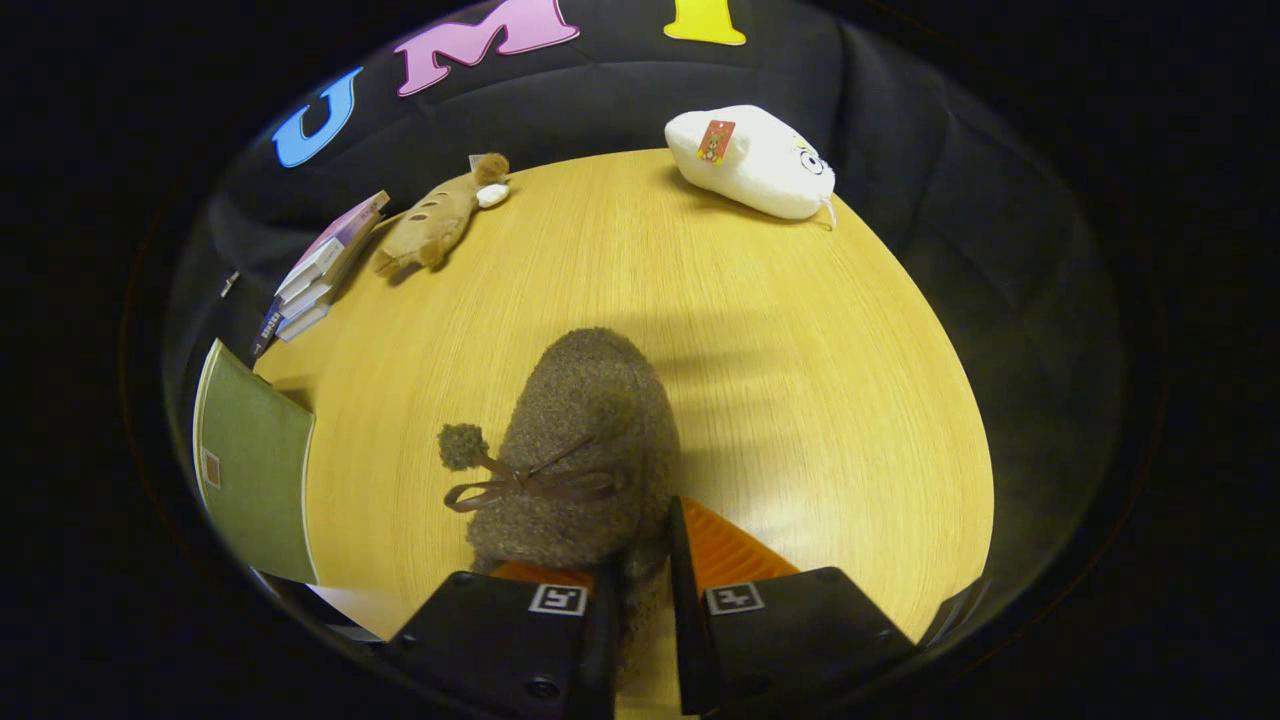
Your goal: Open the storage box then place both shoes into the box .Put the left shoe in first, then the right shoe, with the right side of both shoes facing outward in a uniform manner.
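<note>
While I am holding the fuzzy brown shoe [585,455] low in the centre of the frame, my gripper [640,590] is clamped on its rear edge, both fingers pressing a narrow strip of the fleece between them, and the toe is pointing away from me across the table [800,350]. The shoe is hanging over the wood with its shadow falling to the right, so I am judging it lifted, not resting. The bow and pompom [462,446] are sitting on the left of the upper, and I am using them to check which flank is facing out before I am setting it down. The pinch is thin and the shoe is soft, so I am keeping the squeeze steady and moving slowly, since a swing could be pulling the fleece loose. I cannot tell from here whether this is the left shoe or the right. At the left edge a green box lid [250,470] is showing, likely part of the storage box. Further off, upper left, are a stack of books [320,270] and a tan plush toy [435,220]; upper right is lying a white plush [755,160]
</note>
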A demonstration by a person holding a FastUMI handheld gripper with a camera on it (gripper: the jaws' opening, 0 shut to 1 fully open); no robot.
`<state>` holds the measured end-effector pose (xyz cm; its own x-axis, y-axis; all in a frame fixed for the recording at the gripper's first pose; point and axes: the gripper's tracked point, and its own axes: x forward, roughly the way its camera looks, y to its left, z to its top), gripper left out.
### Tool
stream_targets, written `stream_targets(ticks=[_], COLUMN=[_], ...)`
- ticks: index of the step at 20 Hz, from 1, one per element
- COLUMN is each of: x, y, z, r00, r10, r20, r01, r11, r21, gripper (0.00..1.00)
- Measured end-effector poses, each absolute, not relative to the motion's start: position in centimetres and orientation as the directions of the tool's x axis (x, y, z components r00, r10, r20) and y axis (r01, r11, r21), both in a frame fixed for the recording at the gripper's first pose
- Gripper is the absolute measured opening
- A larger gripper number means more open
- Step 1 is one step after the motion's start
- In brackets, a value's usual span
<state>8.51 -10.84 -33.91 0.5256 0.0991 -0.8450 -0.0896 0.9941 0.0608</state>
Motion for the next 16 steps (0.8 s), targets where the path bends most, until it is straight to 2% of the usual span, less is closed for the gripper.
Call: stream_targets(ticks=[2, 5, 11, 16], x=[8.7, 8.2, 6.3, 4.0], y=[-10.7, -10.7, -8.8, -2.7], z=[-34.0, -33.8, -29.7, -23.2], r00=[0.519, 0.492, 0.509, 0.565], r10=[0.106, 0.146, 0.143, 0.175], r20=[-0.848, -0.858, -0.849, -0.806], r01=[-0.084, -0.089, -0.051, -0.015], r11=[0.994, 0.989, 0.989, 0.979], r21=[0.073, 0.117, 0.136, 0.202], gripper=[0.16, 0.11, 0.11, 0.11])
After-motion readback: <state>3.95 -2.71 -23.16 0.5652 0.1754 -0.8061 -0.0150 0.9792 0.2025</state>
